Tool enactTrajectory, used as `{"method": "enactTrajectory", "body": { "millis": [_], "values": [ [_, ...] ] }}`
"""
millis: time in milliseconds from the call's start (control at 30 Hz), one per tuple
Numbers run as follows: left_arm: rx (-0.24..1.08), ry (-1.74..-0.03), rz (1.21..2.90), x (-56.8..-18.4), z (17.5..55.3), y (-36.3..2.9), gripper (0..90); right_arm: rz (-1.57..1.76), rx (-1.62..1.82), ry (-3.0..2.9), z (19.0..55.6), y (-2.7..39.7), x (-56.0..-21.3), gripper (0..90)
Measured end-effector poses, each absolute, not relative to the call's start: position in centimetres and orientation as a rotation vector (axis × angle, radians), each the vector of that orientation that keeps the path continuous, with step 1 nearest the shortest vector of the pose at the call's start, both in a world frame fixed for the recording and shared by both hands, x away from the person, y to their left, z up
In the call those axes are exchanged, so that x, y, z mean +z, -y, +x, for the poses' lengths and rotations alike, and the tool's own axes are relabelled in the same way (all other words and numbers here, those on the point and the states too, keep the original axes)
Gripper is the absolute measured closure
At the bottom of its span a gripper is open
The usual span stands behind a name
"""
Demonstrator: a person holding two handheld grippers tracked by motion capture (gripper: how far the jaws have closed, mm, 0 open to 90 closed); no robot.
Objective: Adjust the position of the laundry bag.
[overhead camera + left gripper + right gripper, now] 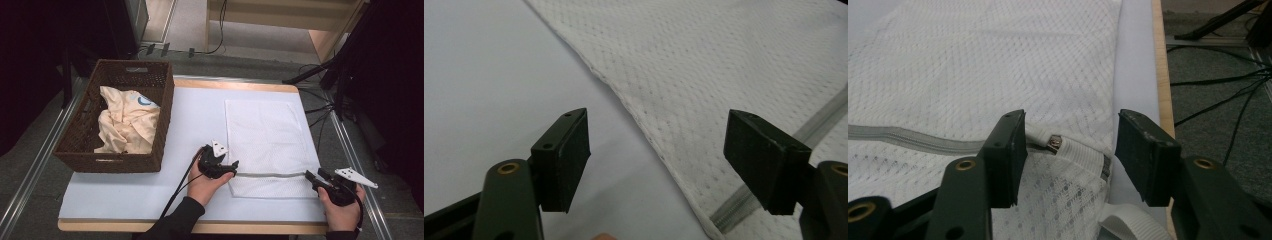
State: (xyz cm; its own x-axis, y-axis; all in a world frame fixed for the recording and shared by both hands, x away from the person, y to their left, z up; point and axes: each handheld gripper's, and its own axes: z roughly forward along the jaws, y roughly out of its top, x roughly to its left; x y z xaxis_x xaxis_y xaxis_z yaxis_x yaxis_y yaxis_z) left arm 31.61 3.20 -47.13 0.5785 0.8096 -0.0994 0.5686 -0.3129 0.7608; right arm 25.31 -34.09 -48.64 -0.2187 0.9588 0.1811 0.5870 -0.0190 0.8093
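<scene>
A white mesh bag [262,135] lies flat on the table's right half, with a grey zipper [270,174] running across it near its front end. My left gripper [232,167] is at the zipper's left end; in the left gripper view [659,150] its jaws stand apart over the bag's left edge [644,115], touching nothing. My right gripper [310,176] is at the zipper's right end. In the right gripper view [1070,150] its jaws stand on either side of the metal zipper pull [1053,142], with a gap to the pads.
A dark wicker basket [165,115] at the table's left holds a crumpled cream cloth [125,122]. The table's wooden right edge [1162,75] runs close beside the bag. Cables [320,107] lie on the floor beyond it. A white strap loop [1128,222] lies by the bag's corner.
</scene>
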Motion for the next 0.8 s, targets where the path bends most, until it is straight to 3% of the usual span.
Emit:
{"method": "enactTrajectory", "body": {
  "millis": [267,500,567,800],
  "values": [
    [0.398,-1.107,2.069,-47.4,31.9,-1.9,33.2,1.651,1.126,-1.812,25.7,34.2,-48.8,50.3],
    [0.465,-1.130,2.124,-47.6,31.7,-0.7,43.0,1.665,1.059,-1.856,26.2,33.8,-49.0,52.0],
    [0.471,-1.121,2.127,-47.6,31.7,-0.7,49.4,1.671,1.022,-1.873,26.4,33.6,-49.1,51.9],
    [0.444,-1.104,2.124,-47.5,31.7,-0.6,68.0,1.632,0.945,-1.891,26.3,32.9,-49.0,69.4]
  ]
}}
